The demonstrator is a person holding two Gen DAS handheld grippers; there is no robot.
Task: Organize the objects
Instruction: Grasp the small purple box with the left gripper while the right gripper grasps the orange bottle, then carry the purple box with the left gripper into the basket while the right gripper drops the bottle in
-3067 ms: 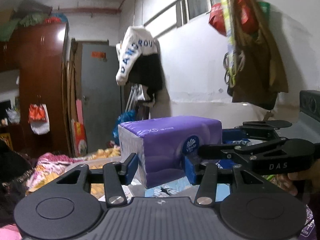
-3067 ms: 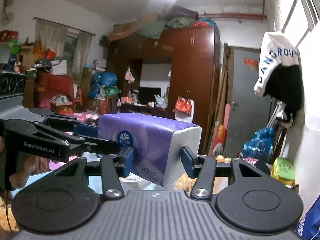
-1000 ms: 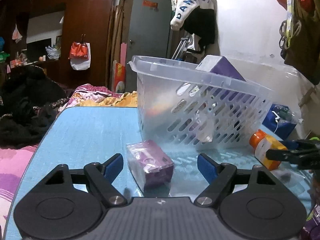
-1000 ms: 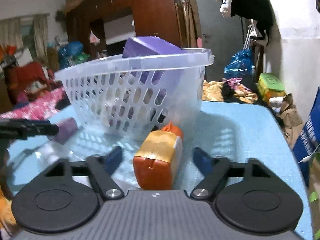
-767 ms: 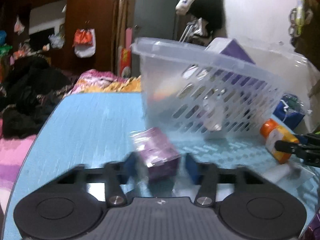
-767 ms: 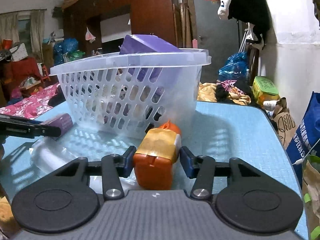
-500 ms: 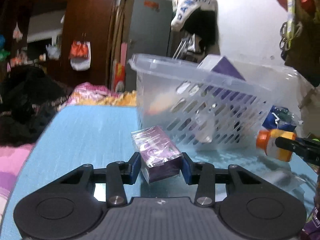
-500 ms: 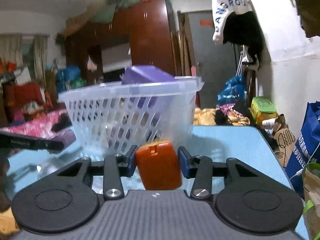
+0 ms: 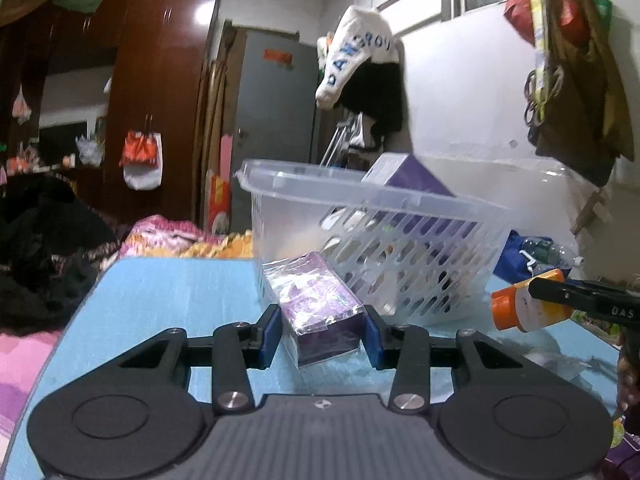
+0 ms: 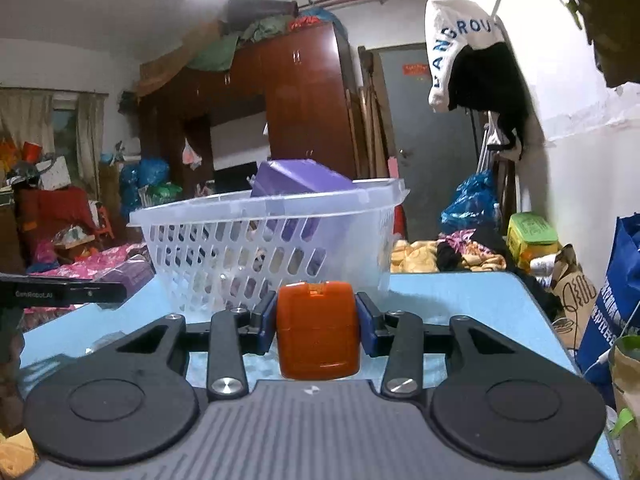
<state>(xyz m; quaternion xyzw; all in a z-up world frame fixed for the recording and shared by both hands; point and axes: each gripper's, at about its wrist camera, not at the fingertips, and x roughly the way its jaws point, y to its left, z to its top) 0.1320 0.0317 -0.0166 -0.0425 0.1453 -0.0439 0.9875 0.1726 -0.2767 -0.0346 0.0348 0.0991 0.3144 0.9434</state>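
My left gripper (image 9: pixel 322 332) is shut on a small purple packet (image 9: pixel 316 306) wrapped in clear film and holds it above the blue table (image 9: pixel 168 292). My right gripper (image 10: pixel 317 326) is shut on an orange bottle (image 10: pixel 317 330) with an orange cap; the bottle also shows in the left wrist view (image 9: pixel 528 308). A clear plastic basket (image 9: pixel 400 248) stands on the table behind both and also shows in the right wrist view (image 10: pixel 264 248). A large purple tissue pack (image 10: pixel 300 182) leans inside it, sticking up over the rim.
Blue shopping bag (image 10: pixel 612 292) and paper bag (image 10: pixel 572 284) stand at the table's right edge. Clothes and bedding (image 9: pixel 48 240) lie beyond the far left edge. A white wall (image 9: pixel 460 100) with hanging bags lies behind the basket.
Both grippers let go of the big tissue pack, now in the basket. Each then closed on a smaller item, the left on the purple packet, the right on the orange bottle, and lifted it.
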